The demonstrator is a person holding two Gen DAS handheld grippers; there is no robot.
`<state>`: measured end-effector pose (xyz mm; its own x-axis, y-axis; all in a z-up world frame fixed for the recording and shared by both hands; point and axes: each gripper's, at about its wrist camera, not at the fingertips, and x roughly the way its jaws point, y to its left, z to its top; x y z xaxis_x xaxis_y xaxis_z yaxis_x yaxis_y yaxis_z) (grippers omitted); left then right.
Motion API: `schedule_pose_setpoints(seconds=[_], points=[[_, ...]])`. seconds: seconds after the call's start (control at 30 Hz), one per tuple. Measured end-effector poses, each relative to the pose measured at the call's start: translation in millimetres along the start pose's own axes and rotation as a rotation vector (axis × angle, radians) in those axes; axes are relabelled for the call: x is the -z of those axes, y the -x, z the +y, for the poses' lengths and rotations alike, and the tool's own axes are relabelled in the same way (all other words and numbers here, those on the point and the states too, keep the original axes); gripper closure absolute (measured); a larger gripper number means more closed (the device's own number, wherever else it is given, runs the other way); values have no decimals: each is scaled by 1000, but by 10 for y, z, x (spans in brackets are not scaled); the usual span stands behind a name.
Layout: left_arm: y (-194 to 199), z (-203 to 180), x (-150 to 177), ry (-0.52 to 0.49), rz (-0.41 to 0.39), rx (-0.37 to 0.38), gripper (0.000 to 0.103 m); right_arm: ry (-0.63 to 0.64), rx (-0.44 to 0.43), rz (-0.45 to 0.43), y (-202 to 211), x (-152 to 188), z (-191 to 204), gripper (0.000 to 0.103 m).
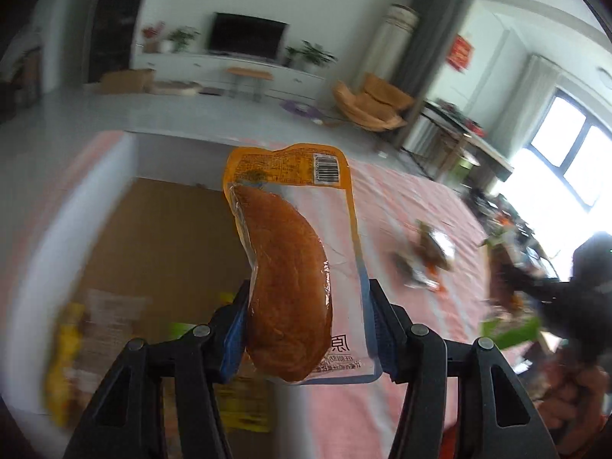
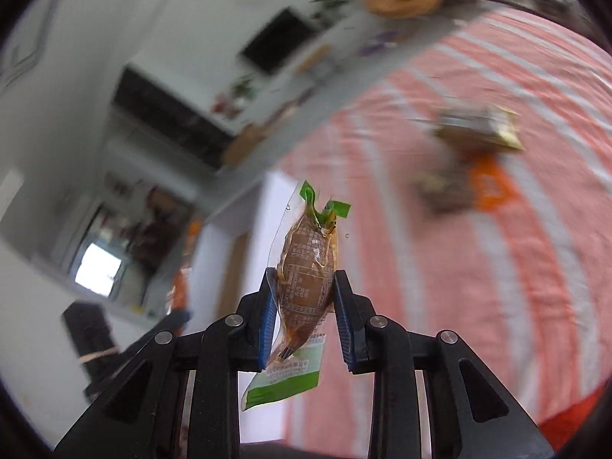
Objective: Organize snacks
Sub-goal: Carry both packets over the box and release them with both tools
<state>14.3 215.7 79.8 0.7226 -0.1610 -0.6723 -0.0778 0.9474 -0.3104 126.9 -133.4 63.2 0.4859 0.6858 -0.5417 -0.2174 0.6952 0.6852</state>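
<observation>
My left gripper [image 1: 306, 329] is shut on an orange-topped clear packet with a brown sausage-like snack [image 1: 290, 267] inside, held upright above the edge of a white box with a brown cardboard floor [image 1: 160, 244]. My right gripper [image 2: 304, 306] is shut on a green-edged clear packet with a brown snack [image 2: 308, 267], held in the air above the pink-and-white striped cloth [image 2: 497, 267]. Loose snack packets [image 2: 474, 153] lie on the cloth further off; they also show in the left wrist view [image 1: 424, 256].
The white box holds yellow packets [image 1: 65, 359] at its left and near side. The right gripper and the hand holding it [image 1: 573, 306] appear at the right in the left wrist view. Beyond the table are a TV stand [image 1: 229, 65], an orange chair [image 1: 371, 103] and a desk [image 1: 459, 130].
</observation>
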Motion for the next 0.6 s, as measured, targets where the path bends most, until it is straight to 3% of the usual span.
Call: schedule_pose_setpoints(seconds=[0.17,0.2,0.23,0.27,0.3,0.47,0.6], points=[[116,683,90,44,19,-228,41,247,-119,123,-762,136,1216,74],[112,772,131,53,23,-280,36,285,-132,126,-905,164,1360,69],[118,833,172,59,19,-311,33,323,-142,126,-1033,190,1477,51],[122,871,201,64,17,-323,25,366,-140,122,-1166,206,1595,43],[129,899,237,67,12,-327,20,383,-126,106,-1228,197,1636,41],[56,717,266,16,-17,-345,11,361,-97,23,-1092,140,1463,39],[-5,394,229,-20,-30,-209,10,394,122,-66,-839,219,989,30]])
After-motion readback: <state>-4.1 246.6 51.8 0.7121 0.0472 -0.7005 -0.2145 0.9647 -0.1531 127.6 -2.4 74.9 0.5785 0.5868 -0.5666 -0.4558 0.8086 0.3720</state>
